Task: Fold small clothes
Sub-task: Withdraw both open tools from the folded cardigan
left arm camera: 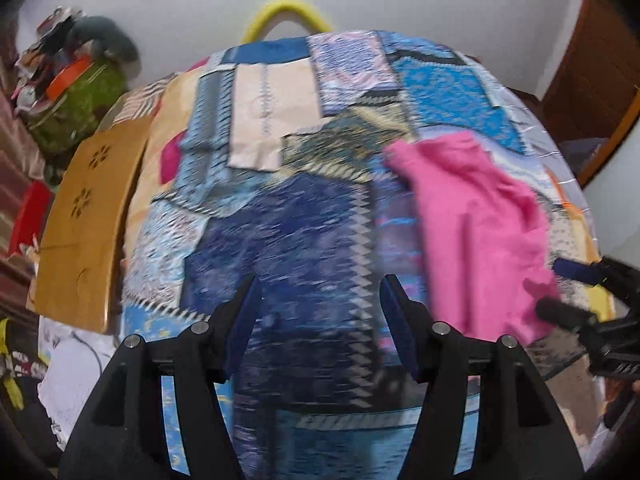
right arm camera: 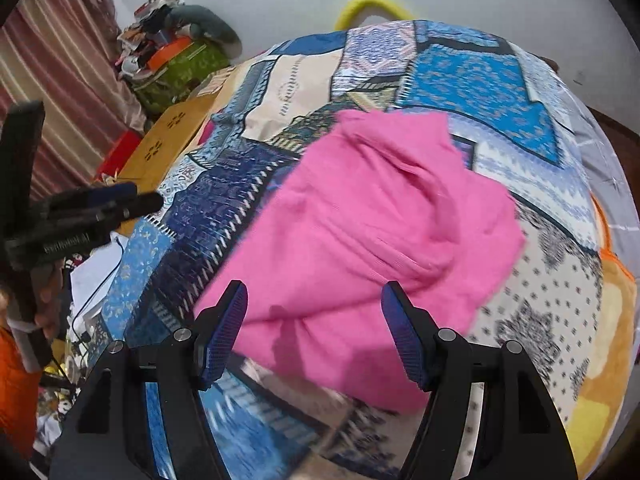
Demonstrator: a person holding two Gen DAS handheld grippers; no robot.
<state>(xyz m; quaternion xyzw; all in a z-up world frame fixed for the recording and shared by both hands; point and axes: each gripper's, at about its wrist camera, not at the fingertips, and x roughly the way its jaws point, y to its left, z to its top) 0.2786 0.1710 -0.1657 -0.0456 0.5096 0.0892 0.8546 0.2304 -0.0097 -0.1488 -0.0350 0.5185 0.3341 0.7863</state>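
Two grippers are in my feeds, and neither has hold of anything. My left gripper (left arm camera: 318, 292) hangs over the dark blue part of the patchwork bedspread (left arm camera: 280, 240), its jaws standing roughly halfway apart with only the blurred cover showing between the blue pads. The pink garment (left arm camera: 476, 236) lies to the right of it in that view, rumpled on the cover and clear of the left fingers.

My right gripper (right arm camera: 314, 300) points down at the same pink garment (right arm camera: 372, 216), which fills the middle of its feed. Its jaws are also spread about midway. The near edge of the cloth sits between the two pads, but I see a gap on either side, so the pads are not pressing on it. The garment lies loosely bunched, with thick folds running across its right half and a flatter flap toward the near left.

In the left feed the right gripper (left arm camera: 576, 292) shows at the right edge, its tips close to the garment's near right corner; I cannot tell whether they touch it. In the right feed the left gripper (right arm camera: 120, 202) shows at the left edge, well apart from the pink cloth, with part of a hand (right arm camera: 48, 300) around its handle.

Beyond the bedspread on the far left stand a tan cardboard panel (left arm camera: 84, 216) and a green bag (left arm camera: 76, 100) heaped with odds and ends. A yellow loop (left arm camera: 286, 14) rises against the white wall at the far side.
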